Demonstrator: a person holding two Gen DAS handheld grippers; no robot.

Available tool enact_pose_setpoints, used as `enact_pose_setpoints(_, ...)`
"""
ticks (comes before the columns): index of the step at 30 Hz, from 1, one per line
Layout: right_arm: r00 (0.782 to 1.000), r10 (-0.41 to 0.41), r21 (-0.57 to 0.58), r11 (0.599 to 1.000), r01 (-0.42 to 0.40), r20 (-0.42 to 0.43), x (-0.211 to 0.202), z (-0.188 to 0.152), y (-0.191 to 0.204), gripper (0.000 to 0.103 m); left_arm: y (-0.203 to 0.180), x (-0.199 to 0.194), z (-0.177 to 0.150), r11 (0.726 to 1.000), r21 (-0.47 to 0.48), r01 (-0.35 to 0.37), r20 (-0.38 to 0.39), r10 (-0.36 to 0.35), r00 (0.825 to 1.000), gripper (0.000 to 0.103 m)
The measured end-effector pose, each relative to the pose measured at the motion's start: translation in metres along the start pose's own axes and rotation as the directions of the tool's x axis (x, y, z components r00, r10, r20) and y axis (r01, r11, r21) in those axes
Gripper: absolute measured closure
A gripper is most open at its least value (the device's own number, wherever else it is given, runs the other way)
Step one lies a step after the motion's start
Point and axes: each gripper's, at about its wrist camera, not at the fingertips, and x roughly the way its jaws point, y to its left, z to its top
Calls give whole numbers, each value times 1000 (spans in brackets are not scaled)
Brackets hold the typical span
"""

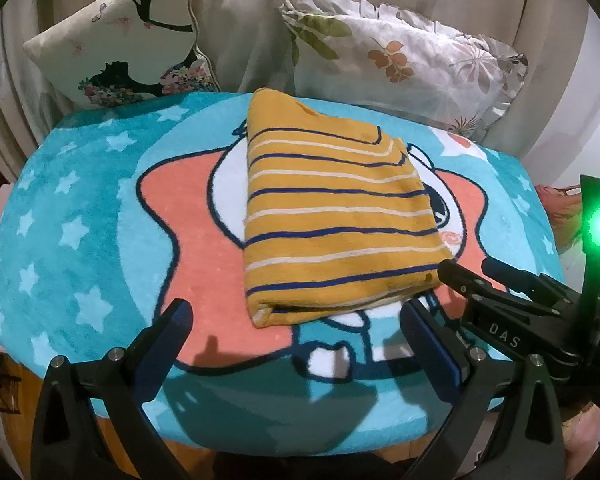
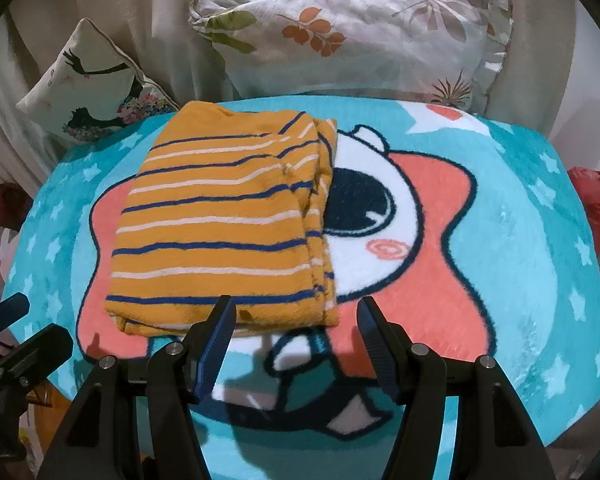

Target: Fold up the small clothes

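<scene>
The striped shirt (image 1: 332, 216), folded narrow, is seen lying mid-blanket (image 1: 80, 220) — both the left gripper (image 1: 296, 332) and right gripper (image 2: 294, 332) are held spread and empty at its near hem, where a pinch is judged to be called for next.

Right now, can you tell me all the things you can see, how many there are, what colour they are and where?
Folded mustard-yellow striped garment: one, yellow with blue and white stripes, lying on the blanket.
Fluffy turquoise cartoon blanket: one, turquoise with white stars and a coral star figure, covering the surface.
Cream cushion with black dancer print: one, back left, behind the blanket.
White frilled pillow with leaf print: one, back right.
Beige draped fabric: behind the cushions.
Red thing: one, right edge, too blurred to name.
Left gripper: black with blue pads, open, empty.
Right gripper: same, open, at the garment's near edge.
</scene>
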Motion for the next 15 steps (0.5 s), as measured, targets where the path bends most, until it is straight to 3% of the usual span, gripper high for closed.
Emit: enact_pose_setpoints(15,1000,11,1,1000,-11,-5,10,3,-27,35,-28,14,4,1000,15,-19,-26,20,999,0)
